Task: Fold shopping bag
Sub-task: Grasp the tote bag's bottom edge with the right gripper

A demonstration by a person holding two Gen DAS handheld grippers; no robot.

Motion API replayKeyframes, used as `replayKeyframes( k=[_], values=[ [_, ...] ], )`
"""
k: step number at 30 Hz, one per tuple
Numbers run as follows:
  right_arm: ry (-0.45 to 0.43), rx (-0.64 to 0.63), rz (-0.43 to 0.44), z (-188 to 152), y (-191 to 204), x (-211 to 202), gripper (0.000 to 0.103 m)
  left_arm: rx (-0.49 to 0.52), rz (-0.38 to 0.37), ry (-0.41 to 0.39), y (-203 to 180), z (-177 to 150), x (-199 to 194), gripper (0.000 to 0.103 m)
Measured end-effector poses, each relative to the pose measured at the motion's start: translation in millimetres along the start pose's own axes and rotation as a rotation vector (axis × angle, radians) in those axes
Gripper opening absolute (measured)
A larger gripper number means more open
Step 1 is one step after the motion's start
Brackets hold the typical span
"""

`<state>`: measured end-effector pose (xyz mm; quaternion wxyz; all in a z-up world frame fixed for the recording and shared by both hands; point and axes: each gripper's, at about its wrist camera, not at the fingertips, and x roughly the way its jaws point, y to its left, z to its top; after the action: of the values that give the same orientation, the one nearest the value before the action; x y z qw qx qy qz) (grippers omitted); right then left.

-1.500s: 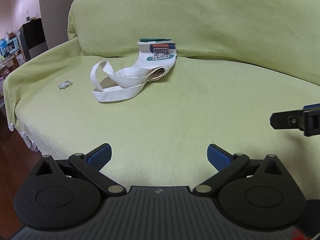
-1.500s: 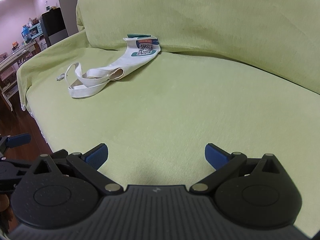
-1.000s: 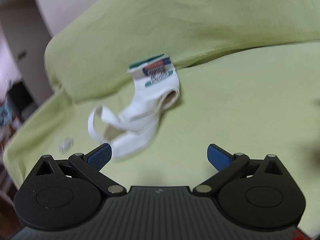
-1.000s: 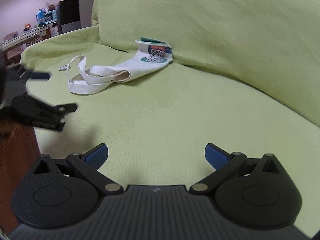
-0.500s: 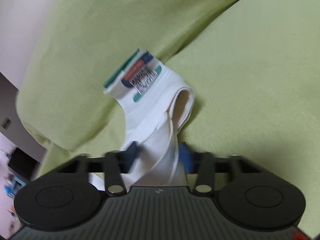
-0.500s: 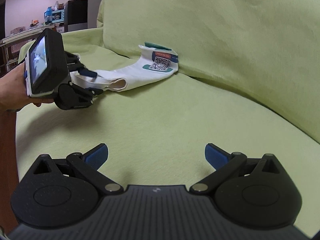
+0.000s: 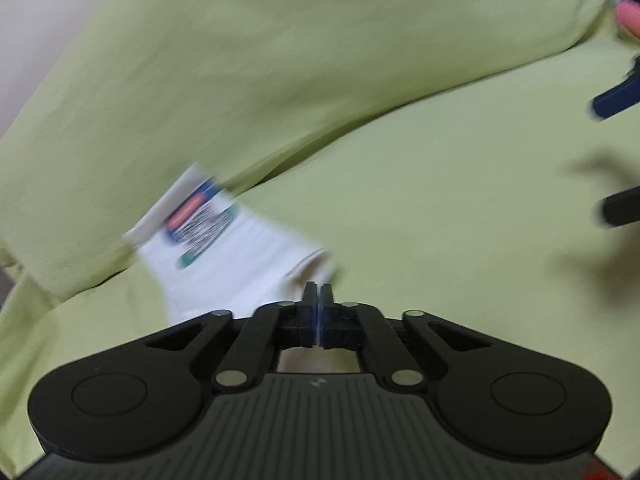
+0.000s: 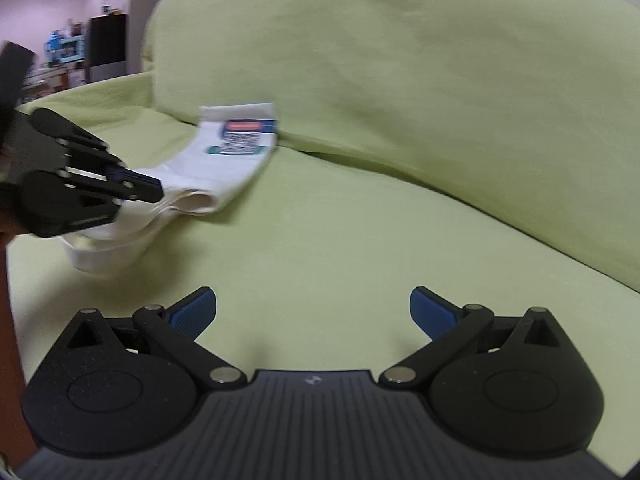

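Left wrist view: the left gripper [image 7: 318, 296] had its jaws pressed together, with only a thin seam of light between the blue pads. The white shopping bag [image 7: 224, 256] lay motion-blurred on the green-covered sofa [image 7: 440, 200], running from the closed fingertips toward 10 o'clock. Its printed label [image 7: 200, 220], orange and blue with a dark code patch, sat at the far end against the foot of the backrest. The bag's open mouth met the fingertips, and pale cloth showed beneath the linkage just behind them, so the jaws gripped the bag at its mouth edge. At 3 o'clock, two dark blurred fingers of the right gripper [image 7: 618, 156] entered the frame, spread apart.

Right wrist view: the right gripper [image 8: 313, 312] stood with its jaws wide, nothing between the blue pads [image 8: 194, 311], over bare sofa cover [image 8: 360, 220]. The shopping bag [image 8: 224, 164] lay well apart from these jaws, toward 11 o'clock, its label [image 8: 244, 136] resting at the backrest. At 9 o'clock the left gripper [image 8: 154, 191] pinched the bag at its open end, and loose white fabric hung bunched below it.
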<state>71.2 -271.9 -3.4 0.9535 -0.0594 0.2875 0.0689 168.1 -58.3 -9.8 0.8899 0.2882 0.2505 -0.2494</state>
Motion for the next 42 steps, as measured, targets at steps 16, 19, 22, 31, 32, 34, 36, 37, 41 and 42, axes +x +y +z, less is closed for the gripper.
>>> replayKeyframes(
  k=[16, 19, 22, 31, 32, 34, 36, 37, 41, 42],
  values=[
    [-0.037, -0.067, 0.160, 12, 18, 0, 0.102, 0.012, 0.271, 0.062, 14, -27, -54, 0.046],
    [-0.048, -0.111, 0.239, 27, 46, 24, 0.102, 0.018, 0.309, 0.080, 35, -49, -53, 0.046],
    [-0.061, -0.151, 0.298, 46, 76, 58, 0.102, -0.004, 0.327, 0.090, 51, -65, -44, 0.047],
    [-0.100, -0.349, 0.391, 88, 157, 148, 0.085, -0.086, 0.301, 0.056, 72, -107, -15, 0.054],
    [-0.099, -0.380, 0.390, 89, 164, 155, 0.083, -0.099, 0.299, 0.050, 74, -110, -14, 0.054],
    [-0.089, -0.435, 0.396, 91, 178, 170, 0.078, -0.118, 0.288, 0.039, 75, -115, -13, 0.054],
    [-0.077, -0.490, 0.396, 91, 190, 184, 0.077, -0.121, 0.284, 0.030, 76, -119, -12, 0.054],
    [-0.069, -0.512, 0.389, 91, 194, 189, 0.077, -0.120, 0.282, 0.029, 75, -119, -11, 0.054],
    [-0.048, -0.548, 0.343, 91, 202, 206, 0.041, -0.118, 0.277, 0.018, 74, -122, -14, 0.054],
    [-0.046, -0.556, 0.329, 90, 202, 207, 0.029, -0.114, 0.276, 0.018, 73, -121, -15, 0.054]
  ],
)
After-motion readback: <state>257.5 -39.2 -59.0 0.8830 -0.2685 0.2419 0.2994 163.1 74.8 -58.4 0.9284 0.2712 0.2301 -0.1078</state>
